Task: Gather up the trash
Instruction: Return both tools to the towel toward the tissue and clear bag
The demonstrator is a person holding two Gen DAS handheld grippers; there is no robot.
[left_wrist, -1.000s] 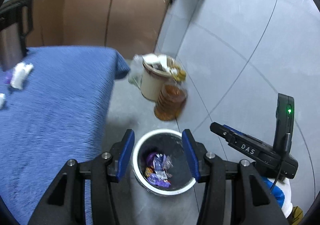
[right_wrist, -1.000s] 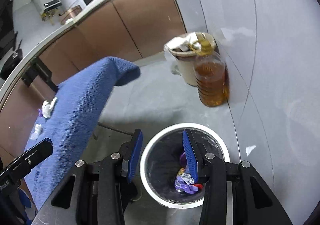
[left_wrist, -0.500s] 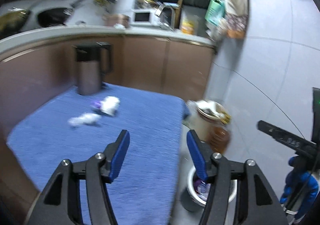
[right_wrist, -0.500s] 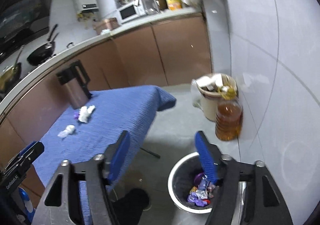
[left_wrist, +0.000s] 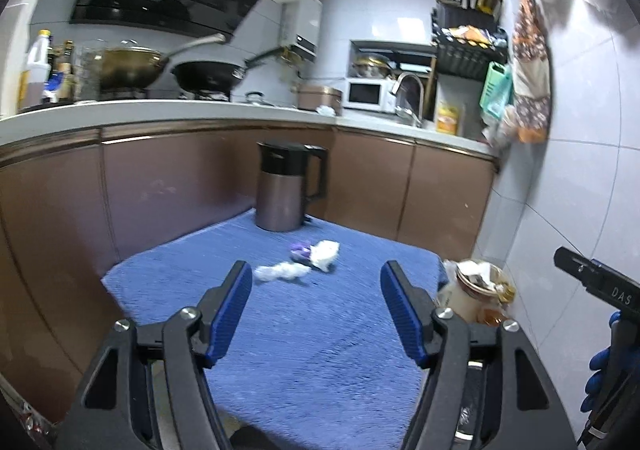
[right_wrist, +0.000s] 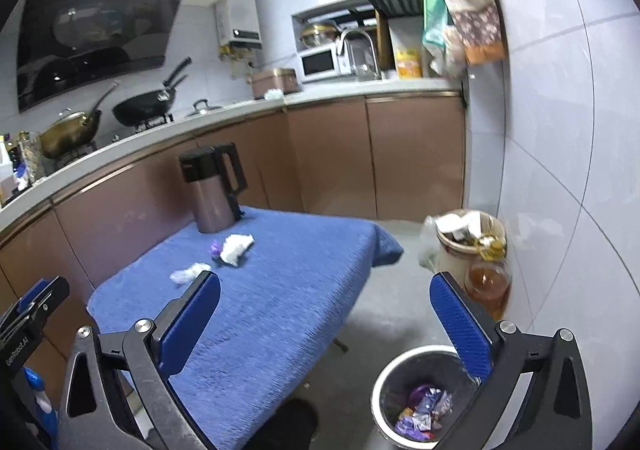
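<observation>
Two crumpled white tissues (left_wrist: pixel 282 271) (left_wrist: pixel 325 253) and a small purple wrapper (left_wrist: pixel 300 249) lie on the blue-clothed table (left_wrist: pixel 320 330), in front of a kettle. They also show in the right wrist view: tissues (right_wrist: pixel 237 246) (right_wrist: pixel 187 273) and wrapper (right_wrist: pixel 216 248). My left gripper (left_wrist: pixel 316 290) is open and empty above the table's near half. My right gripper (right_wrist: pixel 325 302) is wide open and empty, over the table's right edge. A white-rimmed trash bin (right_wrist: pixel 400 382) with wrappers inside stands on the floor at lower right.
A dark kettle (left_wrist: pixel 286 188) stands at the table's far edge. A full beige bin (right_wrist: pixel 472 238) and an oil bottle (right_wrist: pixel 488 278) stand by the tiled wall. Brown cabinets (left_wrist: pixel 360 178) and a counter with pans run behind.
Both grippers have lifted away from the trash bin and now face the table. The right gripper has opened wider.
</observation>
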